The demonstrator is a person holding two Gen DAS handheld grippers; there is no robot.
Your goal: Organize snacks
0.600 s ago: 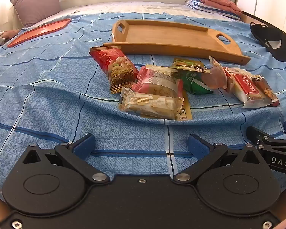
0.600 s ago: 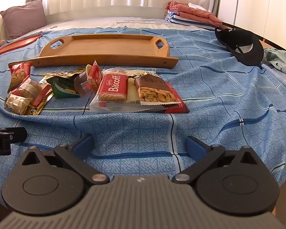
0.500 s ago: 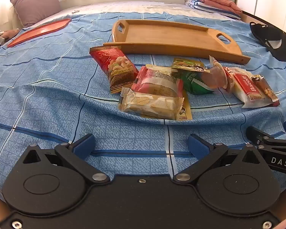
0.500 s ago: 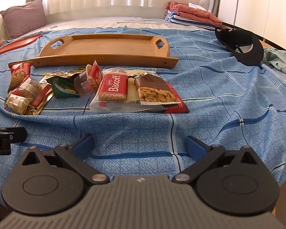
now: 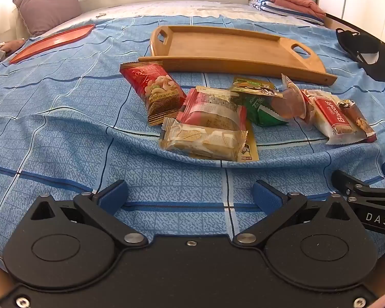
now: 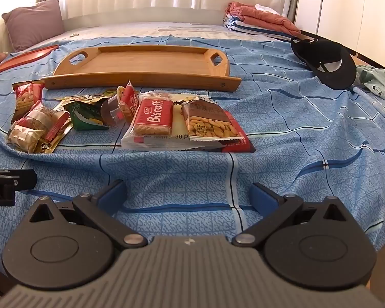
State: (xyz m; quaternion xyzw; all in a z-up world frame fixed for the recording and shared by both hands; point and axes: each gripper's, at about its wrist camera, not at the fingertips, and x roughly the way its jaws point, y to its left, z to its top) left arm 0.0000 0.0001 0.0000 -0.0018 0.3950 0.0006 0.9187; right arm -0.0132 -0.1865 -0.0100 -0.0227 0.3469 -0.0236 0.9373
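Note:
Several snack packets lie in a row on the blue bedspread in front of an empty wooden tray (image 5: 225, 48) (image 6: 141, 61). In the left wrist view: a red nut packet (image 5: 156, 89), a clear cake packet (image 5: 202, 138), a green packet (image 5: 259, 105). In the right wrist view: a red Biscoff packet (image 6: 154, 115) and a peanut packet (image 6: 210, 123). My left gripper (image 5: 190, 195) is open and empty, short of the cake packet. My right gripper (image 6: 187, 195) is open and empty, short of the Biscoff packet.
A black cap (image 6: 326, 61) lies at the right. An orange tray (image 5: 51, 42) and a mauve pillow (image 5: 46, 5) are at the far left. Folded laundry (image 6: 259, 20) sits at the back. The bedspread has a fold under the snacks.

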